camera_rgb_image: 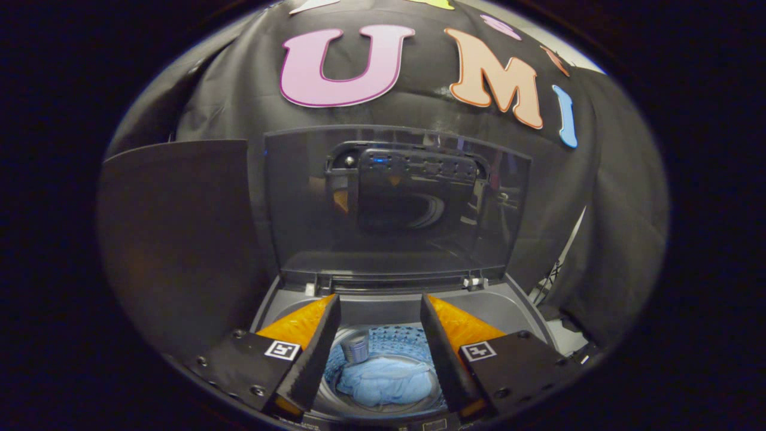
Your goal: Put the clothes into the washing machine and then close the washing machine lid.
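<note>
The gripper [380, 305] hangs above the open top of the washing machine [514, 308], looking down into it, and its fingers [314, 353] are spread apart with nothing held between them. Below and between the two fingers lies the round drum [389, 341], its perforated wall showing pale blue at the back. In the bottom of the drum rests the clothes [386, 383], a crumpled light-blue bundle of cloth, lying loose and well below the fingertips, touched by neither finger. Just behind the bundle, close to the left finger, a small grey ridged piece [357, 348] stands up from the drum floor; what it is cannot be told. Beyond the fingers the washing machine lid [395, 203] stands raised, nearly upright on its hinge at the back edge of the machine's grey top deck. The lid is a dark, see-through panel that carries reflections, with a darker framed section in its middle. To the left of the lid a plain dark board [179, 239] stands upright, and black cloth hangs behind the machine as the wall of the booth.
</note>
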`<move>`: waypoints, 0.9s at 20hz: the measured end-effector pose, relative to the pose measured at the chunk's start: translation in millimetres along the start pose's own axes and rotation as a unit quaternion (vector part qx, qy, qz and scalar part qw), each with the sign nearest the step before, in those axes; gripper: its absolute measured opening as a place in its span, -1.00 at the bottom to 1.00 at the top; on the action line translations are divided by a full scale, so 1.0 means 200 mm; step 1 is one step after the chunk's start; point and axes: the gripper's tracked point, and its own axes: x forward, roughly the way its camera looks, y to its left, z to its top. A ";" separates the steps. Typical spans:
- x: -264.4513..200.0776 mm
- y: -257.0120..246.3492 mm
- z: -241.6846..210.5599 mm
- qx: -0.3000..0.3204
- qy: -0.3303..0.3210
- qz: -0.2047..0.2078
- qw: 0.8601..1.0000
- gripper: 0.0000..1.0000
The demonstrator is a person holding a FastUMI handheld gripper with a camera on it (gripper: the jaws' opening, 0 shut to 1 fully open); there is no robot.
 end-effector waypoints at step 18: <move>-0.59 0.19 0.56 -0.022 -0.090 0.005 0.996 0.98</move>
